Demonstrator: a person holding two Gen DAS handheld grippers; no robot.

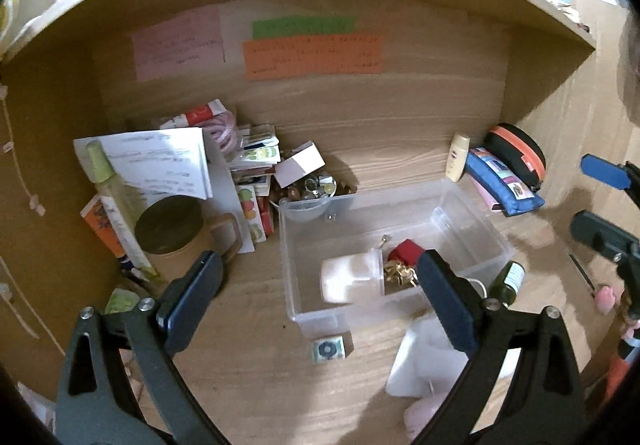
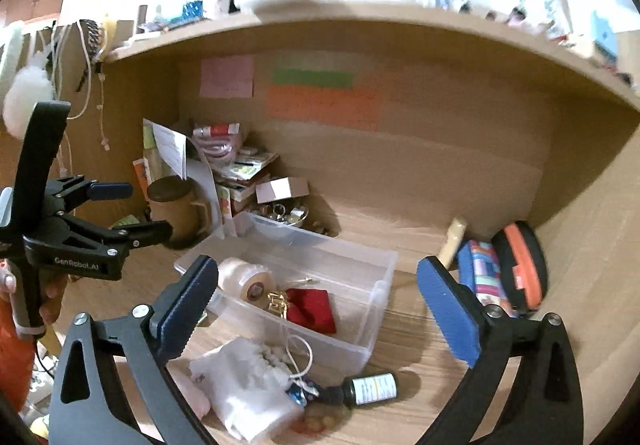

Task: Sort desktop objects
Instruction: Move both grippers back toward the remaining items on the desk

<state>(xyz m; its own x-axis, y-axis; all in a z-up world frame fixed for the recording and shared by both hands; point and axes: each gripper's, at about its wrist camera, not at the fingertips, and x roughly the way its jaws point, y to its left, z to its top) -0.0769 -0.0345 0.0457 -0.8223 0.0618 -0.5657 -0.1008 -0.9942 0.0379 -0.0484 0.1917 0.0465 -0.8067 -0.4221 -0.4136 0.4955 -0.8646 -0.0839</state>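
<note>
A clear plastic bin [image 1: 472, 229] sits on the wooden desk; it also shows in the right wrist view [image 2: 380, 285]. In it lie a white jar [image 1: 352, 279], a red box [image 1: 406, 250] and a gold trinket [image 1: 398, 273]. My left gripper [image 1: 320, 297] is open and empty, hovering above the bin's near end. My right gripper [image 2: 316, 309] is open and empty, hovering over the bin's right part. In front of the bin lie a white pouch [image 2: 248, 385], a dark green bottle [image 2: 372, 389] and a small square packet [image 1: 328, 350].
A brown lidded mug [image 1: 172, 229], papers, a spray bottle [image 1: 116, 205] and a pile of packets crowd the back left. A blue pouch [image 1: 504, 185], a black-orange case [image 1: 516, 153] and a cream tube [image 1: 458, 157] lie at the right. A shelf overhangs above.
</note>
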